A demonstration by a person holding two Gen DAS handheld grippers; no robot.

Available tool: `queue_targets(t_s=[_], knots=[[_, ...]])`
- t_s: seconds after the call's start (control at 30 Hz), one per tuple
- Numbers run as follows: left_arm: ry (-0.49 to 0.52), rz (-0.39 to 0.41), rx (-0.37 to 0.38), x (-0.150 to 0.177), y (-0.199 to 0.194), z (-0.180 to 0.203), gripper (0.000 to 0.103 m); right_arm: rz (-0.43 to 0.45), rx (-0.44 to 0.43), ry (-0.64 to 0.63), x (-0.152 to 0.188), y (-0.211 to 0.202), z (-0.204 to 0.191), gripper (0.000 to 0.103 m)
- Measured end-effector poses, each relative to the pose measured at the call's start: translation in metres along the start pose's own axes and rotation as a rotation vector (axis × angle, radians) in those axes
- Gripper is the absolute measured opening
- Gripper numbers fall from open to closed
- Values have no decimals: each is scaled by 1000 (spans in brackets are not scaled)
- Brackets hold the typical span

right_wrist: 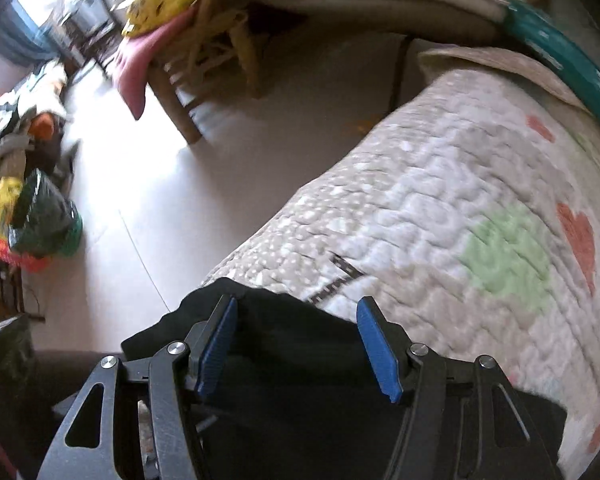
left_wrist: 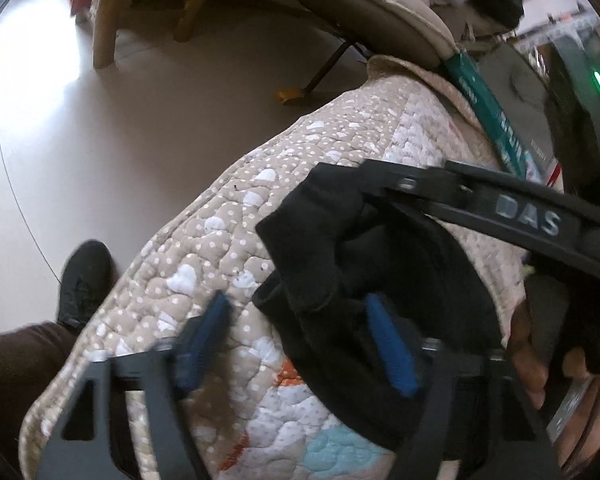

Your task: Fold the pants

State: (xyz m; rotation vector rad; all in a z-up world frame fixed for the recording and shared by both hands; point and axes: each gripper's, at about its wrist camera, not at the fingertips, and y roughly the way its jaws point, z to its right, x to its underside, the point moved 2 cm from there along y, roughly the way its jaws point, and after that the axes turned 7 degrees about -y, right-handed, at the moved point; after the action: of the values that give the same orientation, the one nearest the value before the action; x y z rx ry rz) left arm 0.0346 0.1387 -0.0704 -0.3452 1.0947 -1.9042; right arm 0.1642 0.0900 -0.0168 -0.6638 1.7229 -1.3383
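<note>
The black pants (left_wrist: 340,256) lie bunched on a quilted cover (left_wrist: 228,240). My left gripper (left_wrist: 300,344) points down over their near edge. One of its blue pads (left_wrist: 392,352) rests against the black cloth, while the other stands apart over the quilt, so the jaws are open. The right gripper's black frame (left_wrist: 500,208) crosses above the pants, its tip at the top of the bunch. In the right wrist view my right gripper (right_wrist: 300,344) is open above the pants (right_wrist: 292,380), with black cloth under both pads (right_wrist: 220,340) and nothing pinched.
The quilt (right_wrist: 460,220) ends at a curved edge, with pale floor (left_wrist: 100,140) beyond. A wooden chair (left_wrist: 112,12) stands on the floor. The person's black shoe (left_wrist: 84,276) is beside the quilt. Bags and clutter (right_wrist: 40,216) lie at the left. A teal strip (left_wrist: 496,120) runs behind.
</note>
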Motion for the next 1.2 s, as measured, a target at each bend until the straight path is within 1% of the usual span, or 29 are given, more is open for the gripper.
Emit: queue_targets(t_s=[0.03, 0.07, 0.1, 0.13, 0.17, 0.2, 0.23, 0.27, 0.3, 0.33, 0.4, 0.53, 0.63, 0.7, 0.8, 0.87, 0.97, 1.03, 1.07, 1.1, 1.13, 1.17, 1.2], knots=[[11, -2, 3, -1, 0, 2, 45, -16, -5, -20, -2, 5, -3, 69], [14, -10, 24, -1, -1, 4, 37, -38, -10, -45, -5, 12, -8, 69], [18, -23, 46, -1, -1, 5, 23, -54, -9, -71, -7, 17, -13, 69], [29, -29, 53, 0, -1, 9, 20, -69, -10, -96, -7, 22, -17, 64], [38, -23, 47, 0, -2, 11, 20, -89, -18, -129, -6, 27, -25, 34], [36, -25, 48, 0, -3, 11, 19, -98, -22, -148, -5, 28, -30, 29], [20, -35, 58, 0, -3, 10, 18, -102, -6, -176, -3, 29, -36, 27], [9, -42, 67, 0, -3, 9, 18, -95, 8, -190, -3, 28, -39, 23], [-9, -55, 89, -1, -4, 7, 17, -86, 6, -180, -2, 25, -38, 22], [-20, -64, 107, -1, -6, 7, 17, -73, -1, -163, -1, 20, -35, 18], [-36, -78, 154, 0, -13, 10, 17, -30, -13, -126, 2, 5, -27, 15], [13, -76, 217, 5, -28, 32, 16, 51, -17, -98, 11, -28, -19, 15], [72, -75, 229, 16, -33, 55, 16, 108, -20, -57, 20, -54, -5, 15], [88, -94, 240, 24, -30, 71, 16, 142, -24, -21, 31, -70, 7, 15], [130, -135, 255, 42, -20, 99, 16, 176, -15, 46, 59, -94, 32, 15], [201, -142, 242, 59, -12, 122, 16, 193, -11, 96, 75, -102, 50, 15], [296, -175, 223, 90, 7, 150, 16, 223, 0, 209, 119, -115, 88, 16], [362, -202, 200, 110, 17, 164, 19, 227, 5, 279, 147, -120, 111, 20], [396, -211, 197, 119, 18, 167, 20, 227, 10, 311, 160, -120, 121, 24], [429, -216, 199, 126, 17, 171, 24, 222, 19, 368, 181, -120, 136, 28], [464, -219, 205, 133, 13, 173, 30, 220, 33, 404, 193, -121, 145, 40], [491, -219, 216, 137, 9, 174, 33, 220, 55, 438, 206, -122, 154, 53], [515, -221, 231, 141, 1, 173, 37, 224, 91, 484, 224, -127, 166, 56]])
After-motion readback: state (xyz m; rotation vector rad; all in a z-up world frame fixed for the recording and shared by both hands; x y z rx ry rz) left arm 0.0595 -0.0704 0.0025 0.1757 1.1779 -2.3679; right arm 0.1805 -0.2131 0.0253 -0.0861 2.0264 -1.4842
